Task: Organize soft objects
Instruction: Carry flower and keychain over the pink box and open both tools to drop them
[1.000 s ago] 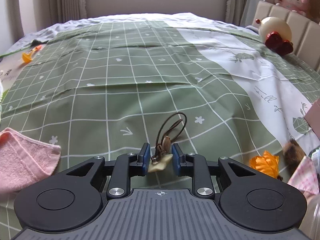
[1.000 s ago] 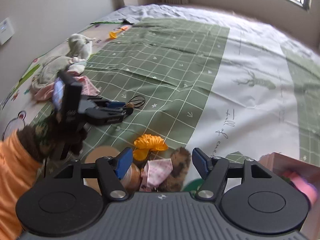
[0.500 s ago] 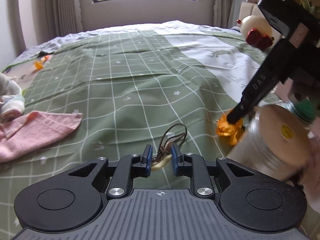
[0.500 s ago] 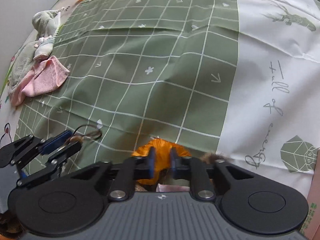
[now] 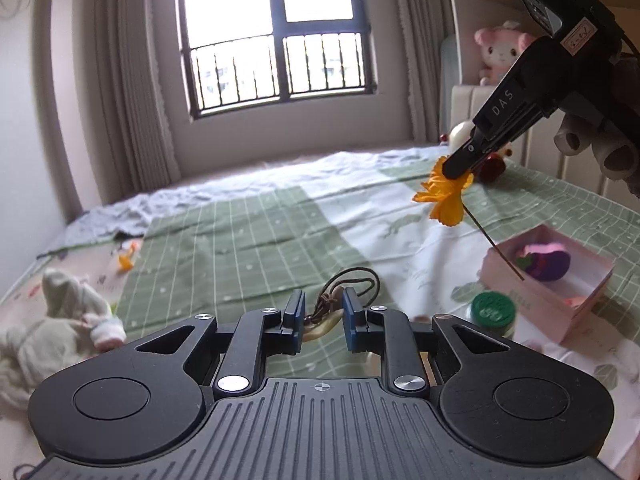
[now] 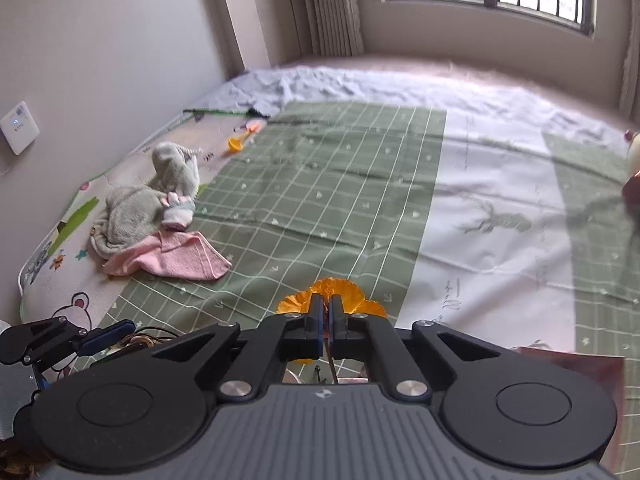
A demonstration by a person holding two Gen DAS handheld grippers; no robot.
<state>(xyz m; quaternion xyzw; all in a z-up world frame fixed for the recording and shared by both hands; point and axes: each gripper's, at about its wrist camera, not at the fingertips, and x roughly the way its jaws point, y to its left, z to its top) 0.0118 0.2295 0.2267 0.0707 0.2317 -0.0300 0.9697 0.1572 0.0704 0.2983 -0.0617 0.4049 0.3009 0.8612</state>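
Note:
My left gripper point(image 5: 321, 306) is shut on a cord pendant point(image 5: 326, 320) with a pale charm and brown loop, held above the bed. My right gripper point(image 6: 327, 312) is shut on an orange fabric flower point(image 6: 332, 293), lifted in the air; in the left wrist view the flower point(image 5: 444, 196) hangs from the right gripper point(image 5: 460, 164) with its thin stem pointing down toward a pink box point(image 5: 548, 280). The left gripper also shows at the lower left of the right wrist view point(image 6: 108, 334).
The pink box holds a purple soft item point(image 5: 546, 264). A green-lidded jar point(image 5: 493, 307) stands beside it. A pink towel point(image 6: 172, 258) and grey-white soft clothes point(image 6: 156, 196) lie at the bed's left edge. Plush toys point(image 5: 500, 52) sit by the headboard.
Both grippers rose from the bed. The right gripper lifted the orange flower up and over toward the pink box. The left gripper kept hold of the pendant.

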